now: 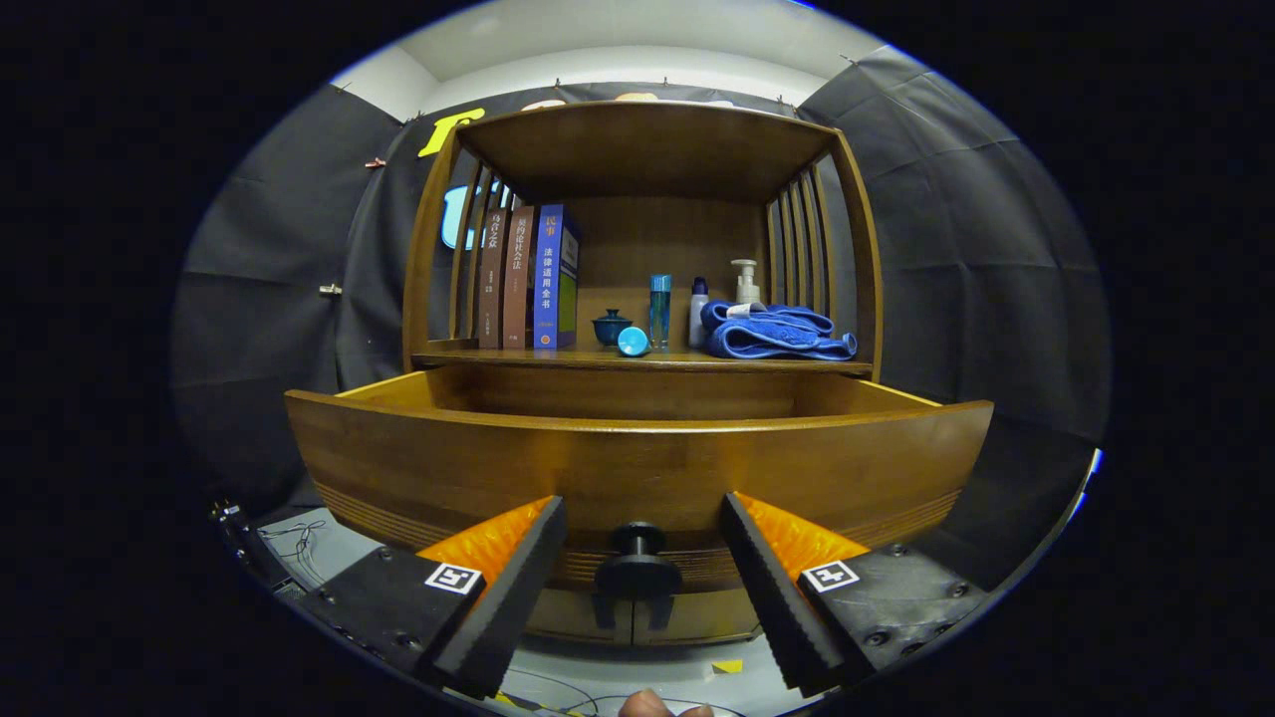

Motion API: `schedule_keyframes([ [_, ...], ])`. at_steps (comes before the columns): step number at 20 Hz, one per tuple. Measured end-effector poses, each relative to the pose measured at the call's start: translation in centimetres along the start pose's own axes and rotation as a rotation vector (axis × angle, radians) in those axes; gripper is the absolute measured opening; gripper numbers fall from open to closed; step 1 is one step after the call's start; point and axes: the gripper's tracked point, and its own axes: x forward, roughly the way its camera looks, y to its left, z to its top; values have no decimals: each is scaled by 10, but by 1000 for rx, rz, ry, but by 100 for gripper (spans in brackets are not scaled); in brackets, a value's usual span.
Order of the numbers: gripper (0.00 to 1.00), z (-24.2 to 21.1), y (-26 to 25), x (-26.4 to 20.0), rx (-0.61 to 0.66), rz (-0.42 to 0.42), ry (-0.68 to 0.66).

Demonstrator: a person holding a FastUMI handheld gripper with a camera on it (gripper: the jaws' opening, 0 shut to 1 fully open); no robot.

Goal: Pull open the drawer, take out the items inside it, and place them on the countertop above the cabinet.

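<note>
My fingers spread wide astride one black knob of pulled-out drawer; bench above: three books, three bottles

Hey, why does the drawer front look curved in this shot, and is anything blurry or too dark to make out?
In the gripper view, fisheye distortion bows the drawer front and the shelf posts; the drawer's inside lies in shadow behind its front, so its contents cannot be told; the blue towel and books are evenly lit and sharp; the open gripper straddles the black knob without touching it, fingers crisp.
</note>
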Motion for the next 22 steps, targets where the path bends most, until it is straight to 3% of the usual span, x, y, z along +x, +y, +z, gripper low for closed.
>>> schedule_keyframes([
  [12,100,10,5,104,23,-11,2],
  [22,100,6,8,151,7,-22,16],
])
